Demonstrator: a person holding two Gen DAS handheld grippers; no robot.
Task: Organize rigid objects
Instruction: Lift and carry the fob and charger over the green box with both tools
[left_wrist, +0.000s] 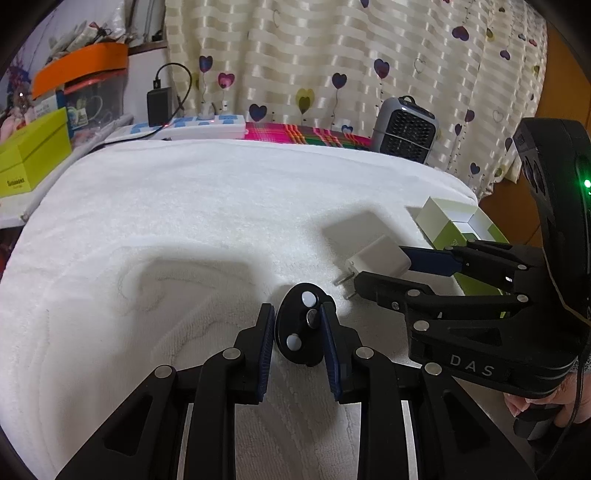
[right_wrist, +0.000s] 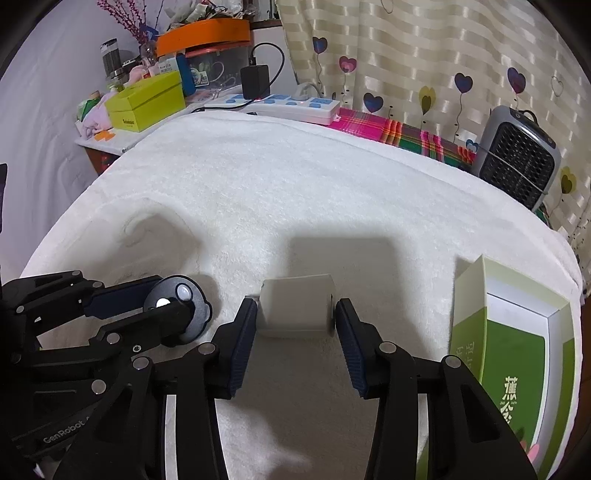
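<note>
So both my hands are busy here. My left gripper (left_wrist: 298, 328) is clamped on a black oval disc (left_wrist: 303, 328), the one with two white dots and a metal stud on its face, pads pressed against both of its edges. It's held up on edge over the white towel (left_wrist: 184, 221). From the right wrist view the same disc (right_wrist: 184, 306) shows just left of my other gripper.

My right gripper (right_wrist: 295, 317) is closed around a white charger plug (right_wrist: 295, 310), fingers touching its two sides. In the left wrist view the plug (left_wrist: 376, 254) has its two metal prongs pointing back toward the left, just above the towel or maybe resting on it, can't tell.

The green and white box (right_wrist: 517, 332) sits open at the towel's right edge, near the plug but apart from it.
</note>
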